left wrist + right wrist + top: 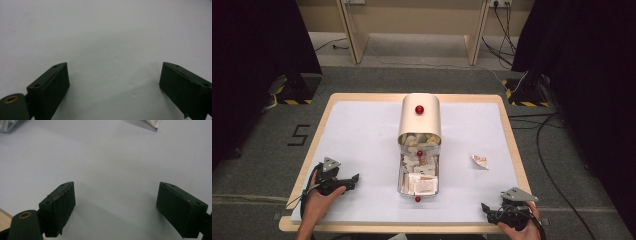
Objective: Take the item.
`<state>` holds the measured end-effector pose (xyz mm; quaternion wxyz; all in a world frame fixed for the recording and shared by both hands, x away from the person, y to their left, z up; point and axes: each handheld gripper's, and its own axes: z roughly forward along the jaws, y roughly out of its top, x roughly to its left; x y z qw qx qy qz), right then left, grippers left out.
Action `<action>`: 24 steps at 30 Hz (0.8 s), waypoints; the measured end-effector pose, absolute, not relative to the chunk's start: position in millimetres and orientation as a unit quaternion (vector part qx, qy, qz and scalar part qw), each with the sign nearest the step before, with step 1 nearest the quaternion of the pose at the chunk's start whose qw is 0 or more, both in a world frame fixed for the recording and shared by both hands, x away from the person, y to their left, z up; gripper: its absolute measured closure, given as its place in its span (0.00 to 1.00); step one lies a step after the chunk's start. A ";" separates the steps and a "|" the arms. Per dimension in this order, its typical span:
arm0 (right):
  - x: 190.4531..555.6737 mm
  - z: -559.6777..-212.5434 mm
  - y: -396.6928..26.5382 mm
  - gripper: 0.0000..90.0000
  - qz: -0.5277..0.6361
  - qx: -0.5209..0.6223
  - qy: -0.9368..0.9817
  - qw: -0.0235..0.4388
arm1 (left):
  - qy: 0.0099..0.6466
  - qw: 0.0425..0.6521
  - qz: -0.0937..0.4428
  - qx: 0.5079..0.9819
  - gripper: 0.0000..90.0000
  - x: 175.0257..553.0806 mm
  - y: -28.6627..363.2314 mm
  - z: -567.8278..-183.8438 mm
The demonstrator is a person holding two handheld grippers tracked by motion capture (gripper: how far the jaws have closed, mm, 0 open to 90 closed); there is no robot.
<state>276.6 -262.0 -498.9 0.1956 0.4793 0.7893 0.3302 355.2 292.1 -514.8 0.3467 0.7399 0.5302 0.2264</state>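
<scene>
Both claws are held wide apart with nothing between the jaws: the left claw (346, 181) is parked low on the near-left of the white worktop (362, 135), the right claw (492, 211) at the near-right edge. In the middle, a cream roll-top tin (419, 120) is seen with its drawer (418, 175) pulled out toward the person and stuffed with small paper sachets (424, 185). One loose sachet (480, 161) is left lying on the worktop, well apart from the drawer, off to its right, and nearest to the right claw. That's probably what gets picked up.

Stuff that could easily go sideways from here:

- The loose sachet is flat and light, so it could just be pushed along the sheet instead of being pinched if the jaws come down too shallow.
- A corner grab could let it twist and drop out short of the drawer.
- The drawer is already crammed, so other sachets could be knocked out when it's dropped in.
- The tin could get shoved if the drawer's red knob (417, 199) is bumped.
</scene>
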 end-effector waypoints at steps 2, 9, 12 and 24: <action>274.0 -500.0 -262.1 0.18 0.321 0.473 0.795 0.201 | 0.530 0.347 0.226 0.740 0.09 355.3 292.1 -514.8; 268.0 -500.3 -263.3 0.18 0.322 0.477 0.793 0.201 | 0.530 0.347 0.227 0.740 0.09 355.2 292.1 -514.8; 265.0 -500.7 -263.9 0.18 0.323 0.478 0.791 0.203 | 0.530 0.347 0.227 0.740 0.09 355.2 292.0 -514.8; 256.0 -502.3 -266.3 0.18 0.328 0.481 0.786 0.209 | 0.530 0.346 0.227 0.740 0.09 355.2 291.9 -514.8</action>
